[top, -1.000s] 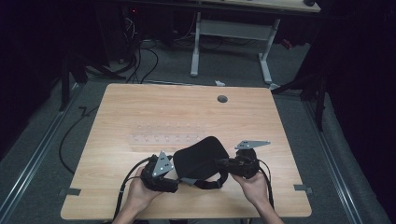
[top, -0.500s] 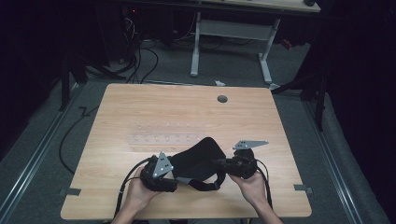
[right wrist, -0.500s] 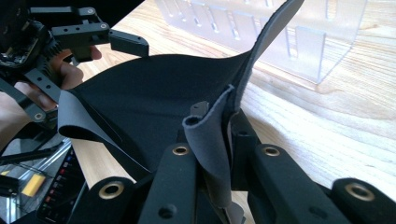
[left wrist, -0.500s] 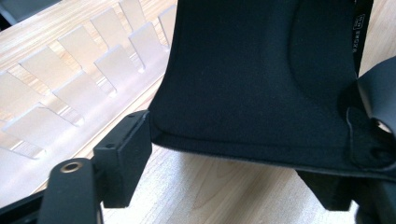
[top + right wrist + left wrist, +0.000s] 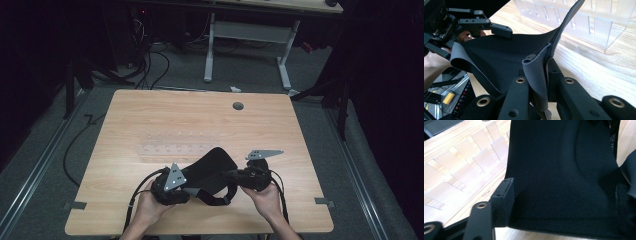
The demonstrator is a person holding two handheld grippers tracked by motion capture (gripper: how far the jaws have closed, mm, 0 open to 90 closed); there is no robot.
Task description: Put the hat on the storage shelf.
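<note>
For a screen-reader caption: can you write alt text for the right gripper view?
The right gripper pinches a folded edge of a black fabric sheet between its jaws above a wooden table. Farther off, the left gripper reaches the sheet's far edge; a clear slotted rack stands behind.

Each hand-held gripper, left (image 5: 186,186) and right (image 5: 235,176), is matte black with a grey three-cornered plate on top and a black cable trailing toward the lower frame edge. Brass-ringed screw holes stud the flat black jaw links. Forearms are bare.
</note>
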